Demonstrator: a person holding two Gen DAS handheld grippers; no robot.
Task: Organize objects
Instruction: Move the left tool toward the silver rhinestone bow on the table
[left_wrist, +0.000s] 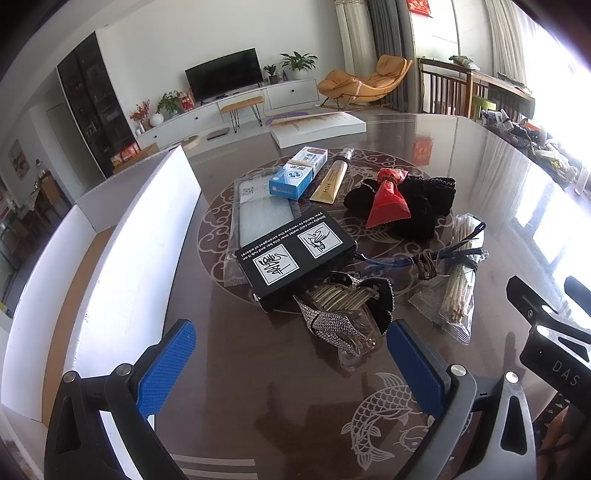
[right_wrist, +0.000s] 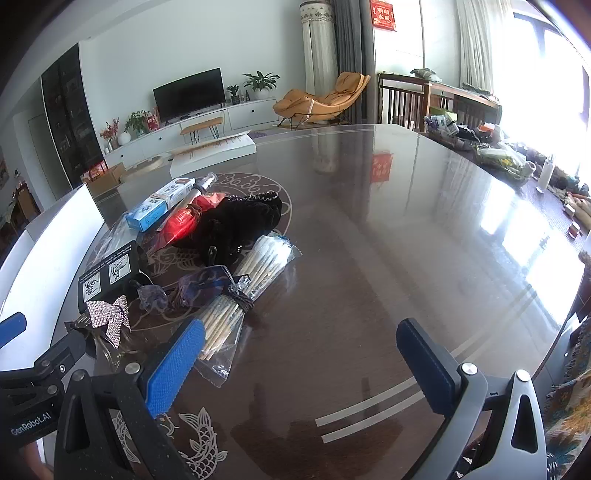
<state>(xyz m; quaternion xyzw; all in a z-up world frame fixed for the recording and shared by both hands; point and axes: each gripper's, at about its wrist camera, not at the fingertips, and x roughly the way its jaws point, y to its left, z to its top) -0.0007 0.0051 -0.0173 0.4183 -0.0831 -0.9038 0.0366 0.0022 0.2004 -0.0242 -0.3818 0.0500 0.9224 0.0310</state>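
Blue-padded fingers of the left gripper (left_wrist: 291, 363) spread wide above the dark glossy table (left_wrist: 288, 406), holding nothing, with a white koi pattern (left_wrist: 373, 421) inlaid in the surface just below them. Directly ahead of the gap lies a rhinestone hair clip (left_wrist: 343, 314), its sparkly bow resting against the near corner of a black box (left_wrist: 295, 254) printed with white hand-washing pictograms. Beyond the box lie a clear plastic package (left_wrist: 262, 218) and, partly on top of it, a blue-and-white carton (left_wrist: 297, 173); a gold tube (left_wrist: 330, 181) lies just beside the carton. To the right sit a red foil packet (left_wrist: 388, 201) on a heap of black fabric (left_wrist: 421, 206), blue-framed glasses (left_wrist: 402, 260), and a clear bag of wooden sticks (left_wrist: 460, 280). A white open-topped box (left_wrist: 140, 251) stands along the left side of the cluttered objects. The right gripper (right_wrist: 301, 360) is likewise spread wide and empty, hovering over bare tabletop; its left finger overlaps the near end of the stick bag (right_wrist: 243, 291) in view, though contact cannot be judged. A white flat box (left_wrist: 317, 127) lies at the table's far edge.
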